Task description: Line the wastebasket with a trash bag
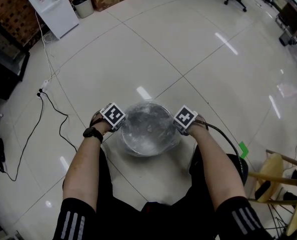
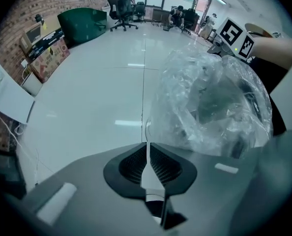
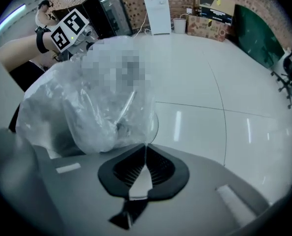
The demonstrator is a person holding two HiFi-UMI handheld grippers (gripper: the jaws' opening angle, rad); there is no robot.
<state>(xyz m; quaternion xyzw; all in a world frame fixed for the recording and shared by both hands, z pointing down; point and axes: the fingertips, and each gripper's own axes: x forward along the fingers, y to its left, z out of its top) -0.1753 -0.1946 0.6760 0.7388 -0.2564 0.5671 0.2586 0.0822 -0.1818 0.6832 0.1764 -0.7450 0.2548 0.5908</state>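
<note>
Clear plastic filled the middle of the head view: the trash bag lay ballooned over the round grey wastebasket, which stood on the glossy tiled floor just in front of my knees and showed only dimly through the film. My left gripper sat at the bag's left edge and my right gripper at its right edge, both pointing steeply down, with the bag's mouth stretched between them. From the left gripper view, my left pads were closed together on a thin sliver of the bag's film, and the rest of the bag billowed up to the right with a dark shape, probably the basket, behind it. From the right gripper view, my right pads were likewise pinched shut on a fold of film that ran straight down into them, the bag bulging off to the left. I judged the mouth not yet seated over the basket's rim. My grip held so little plastic that a hard outward pull could have slid it free or torn it. Trapped air might have kept the bag from sinking inside, and pressing unevenly could have skidded the light basket across that slick floor.
</note>
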